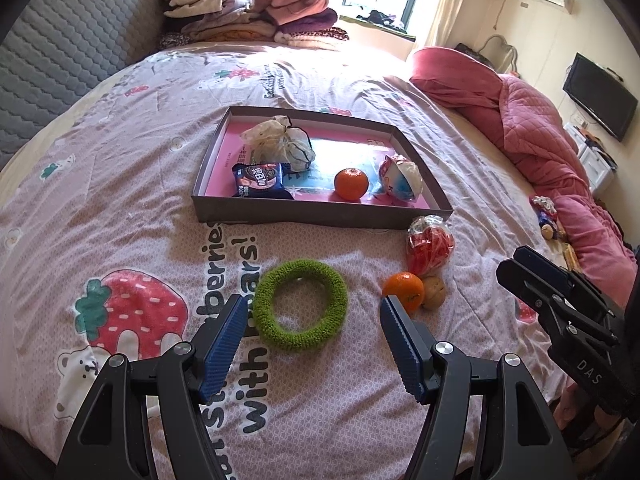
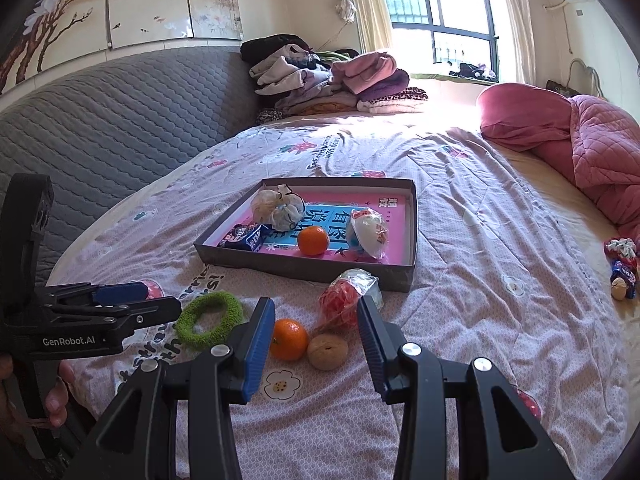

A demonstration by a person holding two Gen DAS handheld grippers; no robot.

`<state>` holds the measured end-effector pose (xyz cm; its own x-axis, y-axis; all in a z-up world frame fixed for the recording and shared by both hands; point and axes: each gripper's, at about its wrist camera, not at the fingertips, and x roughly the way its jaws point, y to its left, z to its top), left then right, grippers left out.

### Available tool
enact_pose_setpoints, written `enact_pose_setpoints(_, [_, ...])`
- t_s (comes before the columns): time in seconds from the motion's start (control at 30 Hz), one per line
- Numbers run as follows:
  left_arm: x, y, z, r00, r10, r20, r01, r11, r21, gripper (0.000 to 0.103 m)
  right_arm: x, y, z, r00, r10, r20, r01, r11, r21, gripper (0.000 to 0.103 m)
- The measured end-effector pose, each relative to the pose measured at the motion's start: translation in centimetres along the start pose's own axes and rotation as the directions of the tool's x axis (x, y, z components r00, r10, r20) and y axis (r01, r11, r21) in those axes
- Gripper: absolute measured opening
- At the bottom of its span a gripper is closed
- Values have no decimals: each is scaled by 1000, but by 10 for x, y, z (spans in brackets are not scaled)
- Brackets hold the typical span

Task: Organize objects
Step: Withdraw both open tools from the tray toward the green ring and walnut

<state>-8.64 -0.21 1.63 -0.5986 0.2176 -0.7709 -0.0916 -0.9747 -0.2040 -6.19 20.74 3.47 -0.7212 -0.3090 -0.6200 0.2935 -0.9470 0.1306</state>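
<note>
A shallow box tray [image 1: 320,213] [image 2: 304,266] lies on the bed. It holds a tied plastic bag [image 1: 280,142], a blue snack packet [image 1: 259,180], a tangerine [image 1: 351,184] and a white wrapped item [image 1: 401,178]. In front of it on the bedspread lie a green fuzzy ring [image 1: 300,310] [image 2: 210,318], a second tangerine [image 1: 404,290] [image 2: 289,339], a walnut [image 1: 434,292] [image 2: 328,352] and a red packet [image 1: 430,244] [image 2: 346,300]. My left gripper [image 1: 312,316] is open, its fingers either side of the green ring, above it. My right gripper [image 2: 316,320] is open over the tangerine and walnut.
Folded clothes [image 2: 320,80] are stacked at the head of the bed beside a grey quilted headboard [image 2: 100,120]. A pink quilt [image 1: 540,132] is bunched along the right side. More small wrapped items [image 2: 622,268] lie near the right edge.
</note>
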Motion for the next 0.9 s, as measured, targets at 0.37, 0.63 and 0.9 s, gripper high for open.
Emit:
enact_pose_setpoints(0.37, [-1,-2,-8,1000,4,-19,-4,1000,9,70,5,2,-12,999,-7,-34,7,1000,-4,42])
enact_pose_setpoints(0.63, [0,-4,-12,1000,10,-29,-10,1000,17,70,7,2,-17,999,-12,-51,12,1000,0,42])
enact_pose_setpoints(0.9, [10,-2,-21,998,24,-60,-22,999,27,70,13,1,-22,997,-18,-73,18,1000,-6,42])
